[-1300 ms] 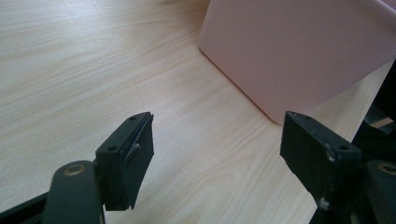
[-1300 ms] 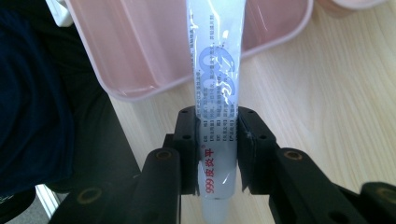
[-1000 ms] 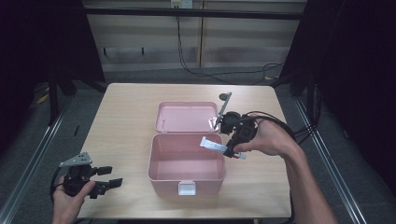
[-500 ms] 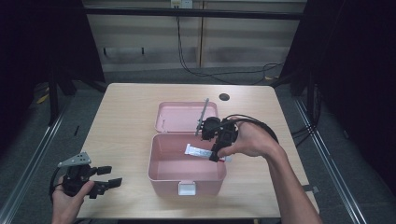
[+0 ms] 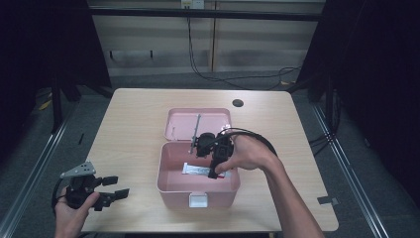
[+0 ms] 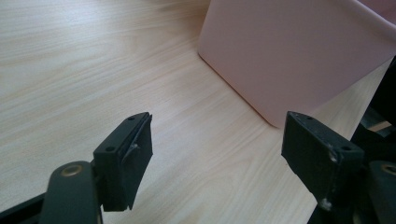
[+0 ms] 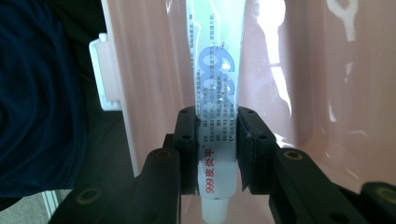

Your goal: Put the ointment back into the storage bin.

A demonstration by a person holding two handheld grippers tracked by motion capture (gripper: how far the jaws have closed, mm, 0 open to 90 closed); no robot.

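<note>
Inside pink box (image 5: 198,191), ointment tube (image 7: 215,93) clamped between right gripper (image 7: 217,149) jaws

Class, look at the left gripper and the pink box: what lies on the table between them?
Bare wood. In the left gripper view, the open left gripper faces the pink box across bare table.

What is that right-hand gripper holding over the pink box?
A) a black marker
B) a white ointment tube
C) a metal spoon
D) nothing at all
B: the right gripper has its jaws clamped on a white ointment tube inside the open pink box.
</note>
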